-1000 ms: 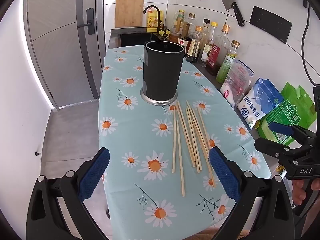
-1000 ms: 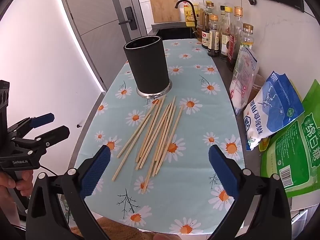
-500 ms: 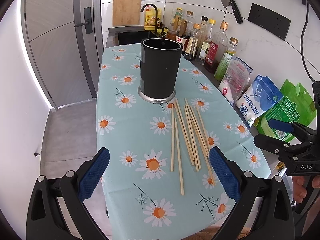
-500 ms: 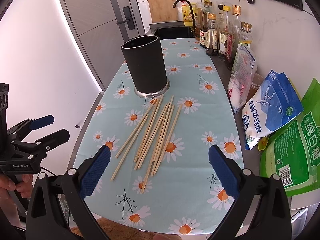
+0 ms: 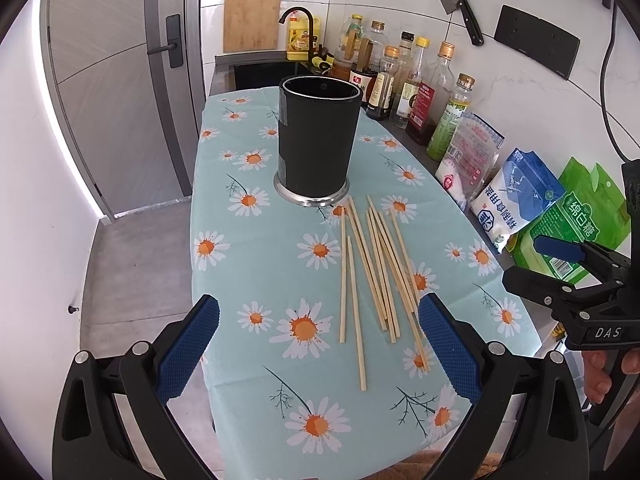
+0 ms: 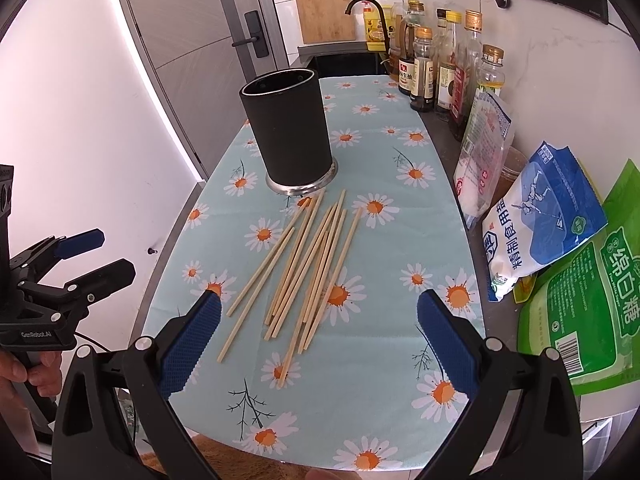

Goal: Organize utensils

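- The left hand-held gripper (image 5: 319, 344), black with blue textured pads, is released: its fingers stand wide apart at the bottom of the left wrist frame, above the near end of the surface and holding nothing.
- The right hand-held gripper (image 6: 319, 344) is likewise spread wide and empty, low in the right wrist frame.
- A loose bundle of pale wooden chopsticks (image 5: 374, 268) lies flat in the centre of the frame on the surface, which is covered by a light teal cloth with daisy print (image 5: 256, 264); several sticks cross one another.
- A tall black cylindrical utensil holder with a silver base ring (image 5: 318, 140) stands upright just beyond the far tips of the chopsticks, in the upper centre.
- Sauce bottles (image 5: 416, 92) and food bags (image 5: 516, 204) line the right edge by the wall.
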Demonstrator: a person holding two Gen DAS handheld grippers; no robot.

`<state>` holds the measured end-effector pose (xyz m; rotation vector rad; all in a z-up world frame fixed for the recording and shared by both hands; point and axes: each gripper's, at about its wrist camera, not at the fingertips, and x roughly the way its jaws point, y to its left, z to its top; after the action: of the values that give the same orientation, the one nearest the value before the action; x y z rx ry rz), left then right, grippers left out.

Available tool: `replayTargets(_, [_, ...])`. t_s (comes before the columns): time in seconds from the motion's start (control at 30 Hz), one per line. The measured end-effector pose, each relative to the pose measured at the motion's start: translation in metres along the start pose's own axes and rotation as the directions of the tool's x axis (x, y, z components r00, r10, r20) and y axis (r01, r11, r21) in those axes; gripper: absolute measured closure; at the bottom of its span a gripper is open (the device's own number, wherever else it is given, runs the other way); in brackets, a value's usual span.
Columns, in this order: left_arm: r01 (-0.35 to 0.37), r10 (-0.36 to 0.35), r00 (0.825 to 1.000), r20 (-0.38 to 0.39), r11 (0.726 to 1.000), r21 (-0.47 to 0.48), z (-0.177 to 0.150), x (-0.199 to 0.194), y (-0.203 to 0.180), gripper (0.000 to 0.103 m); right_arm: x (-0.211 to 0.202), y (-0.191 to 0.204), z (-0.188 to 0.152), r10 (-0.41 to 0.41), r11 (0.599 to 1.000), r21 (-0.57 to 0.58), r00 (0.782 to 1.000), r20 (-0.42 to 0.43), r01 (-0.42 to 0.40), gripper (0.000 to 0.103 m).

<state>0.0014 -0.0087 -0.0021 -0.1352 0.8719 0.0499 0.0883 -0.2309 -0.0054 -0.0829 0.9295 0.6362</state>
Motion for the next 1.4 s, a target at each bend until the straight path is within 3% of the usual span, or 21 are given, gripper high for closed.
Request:
replayTargets(0.33, [-0.001,0.001,1.000,0.006,1.000,-0.010,0.002,0.000,0.002,0.006,-0.001,0.000,0.004,-0.016,1.000,-0.017,1.000,0.006,0.016,0.005])
replayTargets(0.47, [0.032,-0.032,0.999,-0.007,0.999,-0.024,0.002,0.001,0.004,0.006,0.001,0.001,0.003,-0.019,1.000,-0.025,1.000,-0.001,0.019,0.005])
replayTargets(0.93, [0.018,-0.018,1.000,-0.015,1.000,-0.021,0.005,0.002,0.005,0.006,0.004,0.000,0.004,-0.021,1.000,-0.021,1.000,-0.017,0.020,0.005])
replayTargets(1.4, [0.007,-0.005,0.998,-0.059,0.999,0.039,0.025,0.021,0.010,0.006,0.025,-0.008,0.020,-0.021,0.999,0.048,0.997,-0.071,0.024,0.005])
